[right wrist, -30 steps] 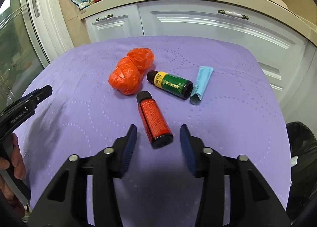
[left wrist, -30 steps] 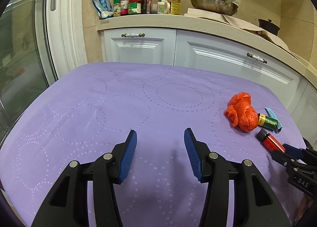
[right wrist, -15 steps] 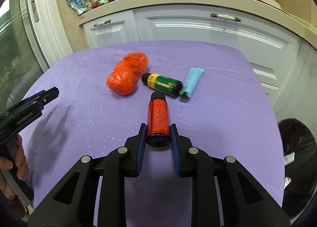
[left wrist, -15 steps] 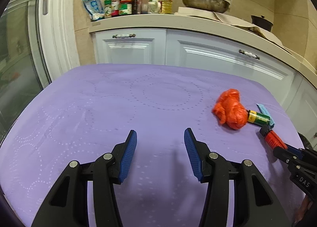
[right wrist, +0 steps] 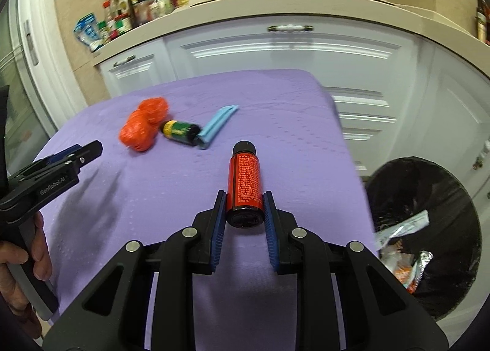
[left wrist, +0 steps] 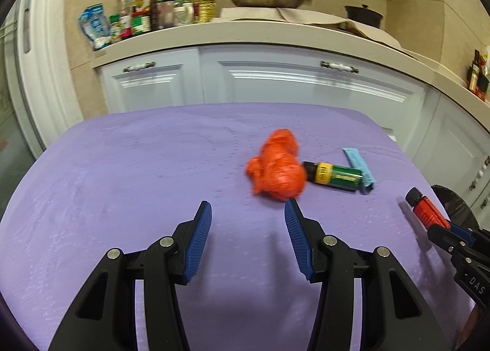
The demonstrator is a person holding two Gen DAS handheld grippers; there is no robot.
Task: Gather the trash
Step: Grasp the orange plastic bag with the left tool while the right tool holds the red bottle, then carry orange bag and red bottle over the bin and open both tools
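We find the right hand-held gripper [right wrist: 244,211] pinching the red bottle [right wrist: 245,181] near the bench's [right wrist: 309,149] right edge. The left hand-held gripper [left wrist: 248,216] stands spread and empty over bare purple cloth, just short of the orange bag [left wrist: 275,165]. Only the right wrist view shows the black-lined bin [right wrist: 428,228] off that edge, wrappers inside.

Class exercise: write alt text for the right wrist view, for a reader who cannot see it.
The right gripper clamps a red bottle with a black cap above a purple tablecloth. Behind lie crumpled orange plastic, a green bottle and a blue tube; a black-lined bin stands at right.
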